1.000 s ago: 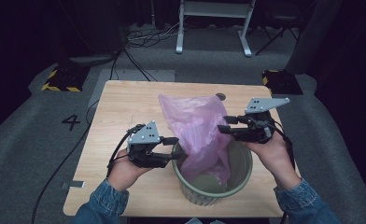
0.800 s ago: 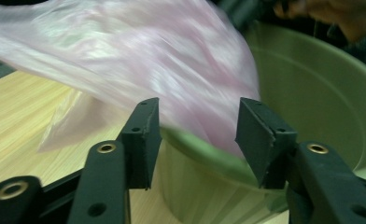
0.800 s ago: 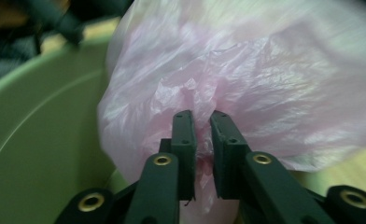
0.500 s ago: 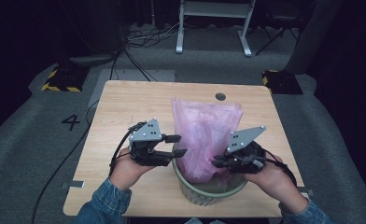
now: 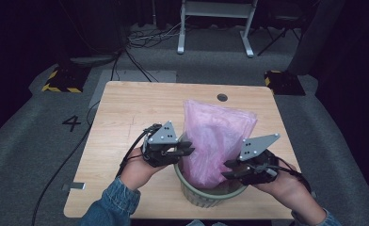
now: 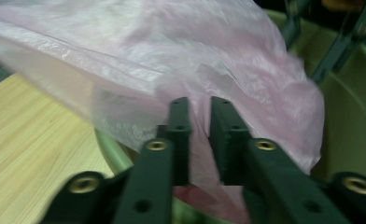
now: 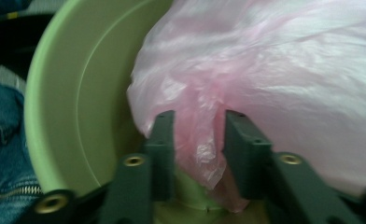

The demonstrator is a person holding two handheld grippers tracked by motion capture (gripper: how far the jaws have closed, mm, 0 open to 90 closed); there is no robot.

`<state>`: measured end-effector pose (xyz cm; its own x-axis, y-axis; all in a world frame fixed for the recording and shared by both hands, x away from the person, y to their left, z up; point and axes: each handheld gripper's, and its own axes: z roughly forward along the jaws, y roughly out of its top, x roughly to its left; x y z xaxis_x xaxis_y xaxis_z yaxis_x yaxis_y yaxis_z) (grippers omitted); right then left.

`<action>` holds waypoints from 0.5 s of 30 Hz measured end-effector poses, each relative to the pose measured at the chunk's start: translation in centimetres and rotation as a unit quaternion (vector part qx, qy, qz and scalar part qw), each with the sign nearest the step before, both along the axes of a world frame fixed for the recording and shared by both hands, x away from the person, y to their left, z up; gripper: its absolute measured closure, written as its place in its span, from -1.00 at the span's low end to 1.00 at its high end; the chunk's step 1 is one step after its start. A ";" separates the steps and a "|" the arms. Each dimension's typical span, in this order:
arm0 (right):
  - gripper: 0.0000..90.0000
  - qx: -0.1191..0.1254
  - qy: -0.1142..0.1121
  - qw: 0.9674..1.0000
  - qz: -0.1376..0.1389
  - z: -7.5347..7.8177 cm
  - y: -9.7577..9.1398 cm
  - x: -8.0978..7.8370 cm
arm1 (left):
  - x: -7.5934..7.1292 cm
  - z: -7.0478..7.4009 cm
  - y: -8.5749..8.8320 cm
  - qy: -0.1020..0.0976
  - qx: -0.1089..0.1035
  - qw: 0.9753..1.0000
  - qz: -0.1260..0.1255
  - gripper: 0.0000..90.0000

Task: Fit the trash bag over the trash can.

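Now left tool [image 5: 188, 149] just closed, pinching pink bag [image 5: 218, 136] over green bin [image 5: 211, 195]; right tool [image 5: 229, 169] opening, jaws loose around bag fold

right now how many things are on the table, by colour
pink: 1, plastic bag
green: 1, bin
black: 2, left gripper and right gripper
total: 4

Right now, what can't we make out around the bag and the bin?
- Bin floor and inside: high view, hidden by the pink bag.
- Bag contents: every view, the film is cloudy.
- Left claw grip: left gripper view, motion blur; bag film sits between nearly shut jaws.
- Right claw contact: right gripper view, a bag fold sits between the jaws; pressing unclear.
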<state>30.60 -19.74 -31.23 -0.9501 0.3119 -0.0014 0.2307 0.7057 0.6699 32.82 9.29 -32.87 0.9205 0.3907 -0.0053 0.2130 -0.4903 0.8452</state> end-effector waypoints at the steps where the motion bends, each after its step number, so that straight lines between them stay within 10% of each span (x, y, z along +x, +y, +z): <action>1: 0.25 0.011 -0.003 1.000 -0.007 0.3 -0.4 0.0 | 0.0 -0.1 0.0 0.001 0.004 1.000 -0.005 0.90; 8: -0.02 0.047 -0.027 0.995 -0.078 2.2 -3.8 0.7 | -1.4 -0.4 -0.5 -0.005 0.004 0.999 -0.044 0.99; 15: -0.15 0.082 -0.037 0.982 -0.168 2.4 -5.7 2.8 | -2.9 -0.3 -0.2 -0.013 -0.007 0.998 -0.054 0.99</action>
<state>33.36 -25.44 -28.88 -0.7926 0.6096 0.0102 0.3789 0.4793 0.7916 29.93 9.13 -33.20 0.9571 0.2893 0.0139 0.1378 -0.4970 0.8568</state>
